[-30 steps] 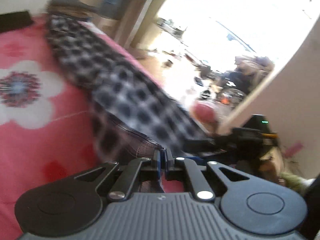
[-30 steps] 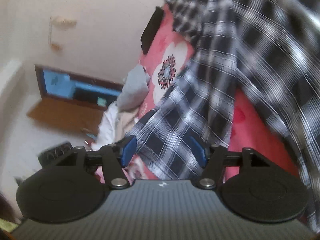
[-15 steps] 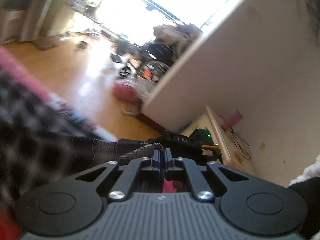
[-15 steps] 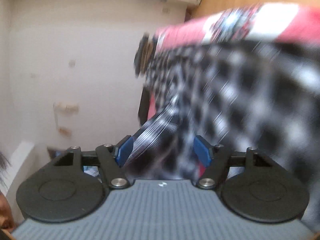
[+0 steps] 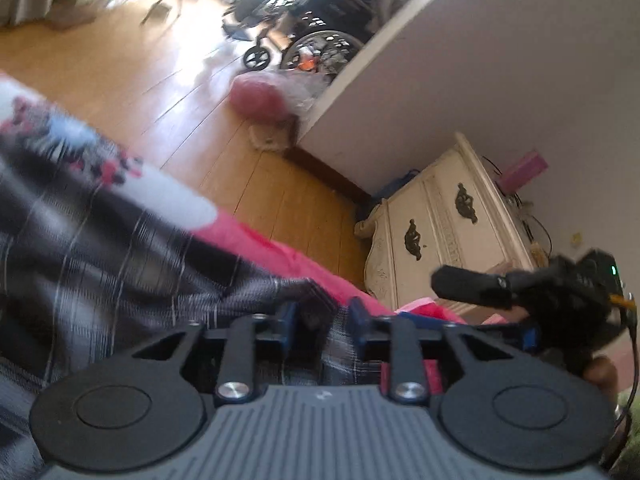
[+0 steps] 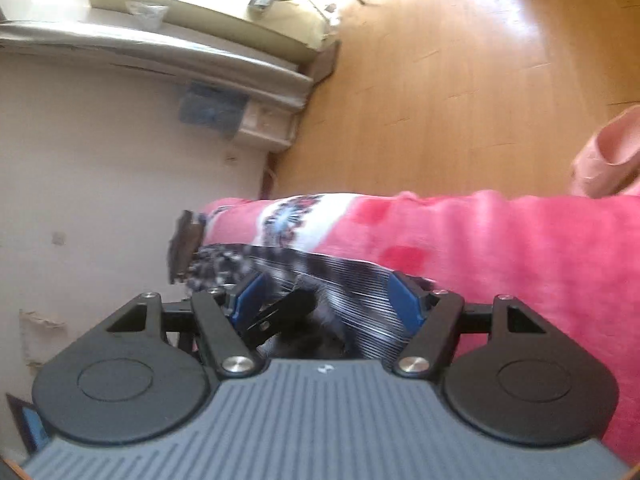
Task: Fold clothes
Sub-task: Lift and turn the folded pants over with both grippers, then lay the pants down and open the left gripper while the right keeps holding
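Fingers, left gripper (image 5: 320,314): parted, having just been opening; a fold of the plaid shirt (image 5: 120,248) is seen between the blue pads, though no pressing on it is visible, so the cloth is judged released.
Fingers, right gripper (image 6: 326,298): held wide apart; striped plaid cloth is seen passing through the gap, and a dark part, possibly of the other gripper, is seen at the left pad; no pinch is shown.
Shirt: spread low over the pink floral blanket (image 6: 500,248) on the bed, its checked end stretched away toward the wall in the right wrist view; much of it is blurred.
Right gripper from the left wrist view: seen at the right edge (image 5: 532,292), just beside the bed's edge.
Beyond the bed: a wooden floor (image 5: 140,72), a cream cabinet (image 5: 444,228) against the wall, and a wheelchair (image 5: 316,44) in the bright doorway are seen.
Progress: one fold appears to be laid down and let go; how neat it lies cannot be told. Further folds and smoothing are judged to be left.
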Action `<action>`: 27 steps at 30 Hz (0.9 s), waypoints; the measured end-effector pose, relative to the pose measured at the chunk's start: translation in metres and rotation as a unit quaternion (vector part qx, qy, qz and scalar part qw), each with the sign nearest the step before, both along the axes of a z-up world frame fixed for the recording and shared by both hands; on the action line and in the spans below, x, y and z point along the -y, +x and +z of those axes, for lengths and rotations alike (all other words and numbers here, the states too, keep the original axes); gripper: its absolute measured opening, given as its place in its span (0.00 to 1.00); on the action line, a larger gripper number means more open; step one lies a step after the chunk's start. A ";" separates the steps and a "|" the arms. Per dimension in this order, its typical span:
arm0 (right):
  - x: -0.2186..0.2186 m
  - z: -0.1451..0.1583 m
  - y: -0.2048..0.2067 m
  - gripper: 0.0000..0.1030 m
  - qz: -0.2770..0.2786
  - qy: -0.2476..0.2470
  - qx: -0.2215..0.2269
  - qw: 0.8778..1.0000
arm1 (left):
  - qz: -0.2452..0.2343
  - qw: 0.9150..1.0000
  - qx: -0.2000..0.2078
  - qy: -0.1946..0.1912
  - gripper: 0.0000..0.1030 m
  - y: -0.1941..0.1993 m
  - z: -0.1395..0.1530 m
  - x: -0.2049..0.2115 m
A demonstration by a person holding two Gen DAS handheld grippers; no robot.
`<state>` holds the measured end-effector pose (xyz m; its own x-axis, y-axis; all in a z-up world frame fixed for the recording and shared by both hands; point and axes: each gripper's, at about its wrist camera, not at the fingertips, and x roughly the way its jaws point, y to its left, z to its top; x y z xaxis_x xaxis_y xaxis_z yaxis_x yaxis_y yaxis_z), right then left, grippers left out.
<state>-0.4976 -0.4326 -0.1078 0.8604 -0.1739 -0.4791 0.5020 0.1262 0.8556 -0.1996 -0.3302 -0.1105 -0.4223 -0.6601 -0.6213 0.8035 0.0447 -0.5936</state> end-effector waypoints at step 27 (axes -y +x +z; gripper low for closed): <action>-0.069 0.023 0.352 0.37 0.410 -0.438 -0.192 0.777 | 0.172 0.975 0.134 0.032 0.68 0.095 0.047 -0.193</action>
<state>-0.1457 -0.3637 -0.0850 0.6771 -0.0457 -0.7344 0.1417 0.9875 0.0692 -0.1046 -0.1373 -0.0636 0.0002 -0.6904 -0.7234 0.8609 0.3682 -0.3511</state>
